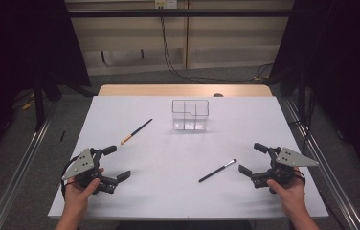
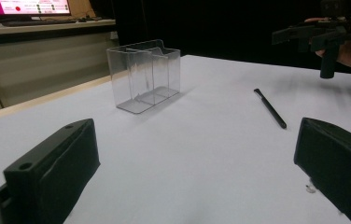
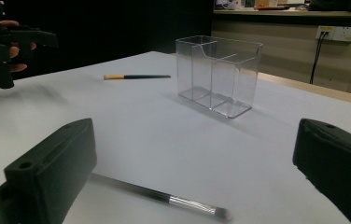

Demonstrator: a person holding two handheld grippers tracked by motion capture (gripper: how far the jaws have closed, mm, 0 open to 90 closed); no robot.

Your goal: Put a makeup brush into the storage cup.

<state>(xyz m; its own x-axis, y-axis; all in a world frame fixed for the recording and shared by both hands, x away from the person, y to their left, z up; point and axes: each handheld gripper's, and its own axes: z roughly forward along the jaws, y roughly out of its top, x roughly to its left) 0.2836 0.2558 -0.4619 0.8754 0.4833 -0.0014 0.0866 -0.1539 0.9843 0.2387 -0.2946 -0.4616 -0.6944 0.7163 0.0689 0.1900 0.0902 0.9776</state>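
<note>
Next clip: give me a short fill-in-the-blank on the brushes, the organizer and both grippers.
1. The clear organizer holds ____ brushes.
2. The brush with the orange end lies nearer the ____ gripper.
3. The jaws of the right gripper stand ____, with nothing between them.
4. The black brush with the silver ferrule lies flat on the ____ table.

Missing words: no; left; open; white

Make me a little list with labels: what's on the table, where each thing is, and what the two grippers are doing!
table: white top
clear box: plastic organizer with compartments, upright near the far middle, nothing in it
brush one: orange-tipped brush lying flat, left of the box
brush two: black brush with silver collar, lying flat near the right gripper
left gripper: open, holding nothing, at the near left
right gripper: open, holding nothing, at the near right
touching: neither gripper touches a brush
</note>
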